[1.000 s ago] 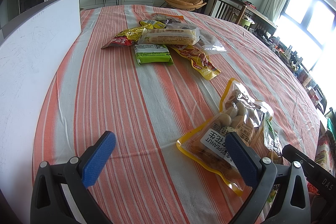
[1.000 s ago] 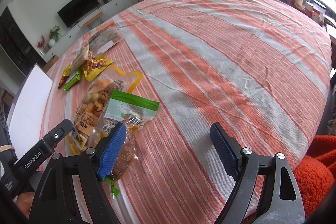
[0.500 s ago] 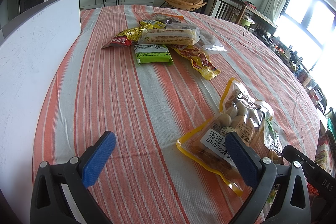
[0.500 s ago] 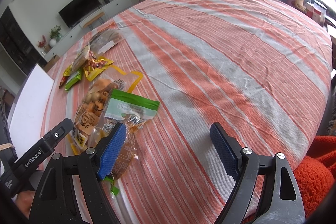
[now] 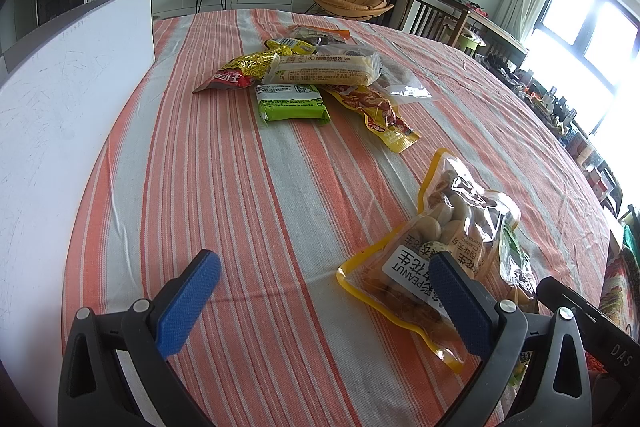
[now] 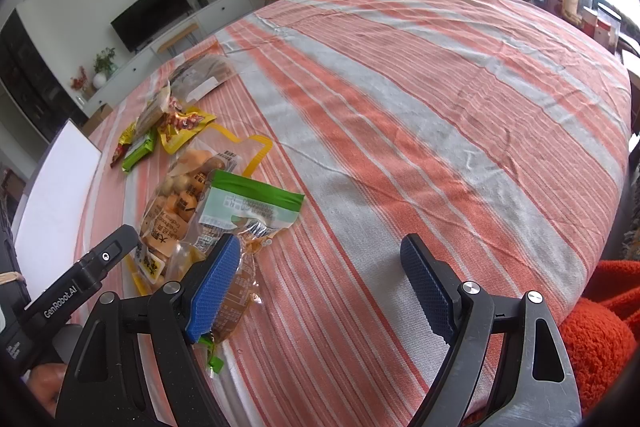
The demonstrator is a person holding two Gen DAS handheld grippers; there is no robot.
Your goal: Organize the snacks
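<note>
Two grippers were held low over the striped tablecloth point(image 5: 240, 187), each with its blue pads spread wide and nothing pinched between them. By the look of it, both were parked in a waiting pose, no snack having yet been picked out. The left gripper point(image 5: 324, 291) was seen above bare cloth, with the yellow-edged peanut bag point(image 5: 436, 251) lying just beside and partly behind its right pad; whether pad and bag touched could not be settled from that angle. The right gripper point(image 6: 320, 275) was likewise poised over empty cloth, its left pad overlapping a clear packet with a green-topped label point(image 6: 248, 211) that rested on the peanut bag point(image 6: 180, 195). The remaining snacks were left in a loose heap farther up the table: a green packet point(image 5: 292, 103), a long beige biscuit pack point(image 5: 328, 71), a red-and-yellow pouch point(image 5: 236, 75) and a yellow sachet point(image 5: 384, 115), well apart from either gripper. A white board point(image 5: 60, 115) was stood along the table's left edge, perhaps as a backdrop.
</note>
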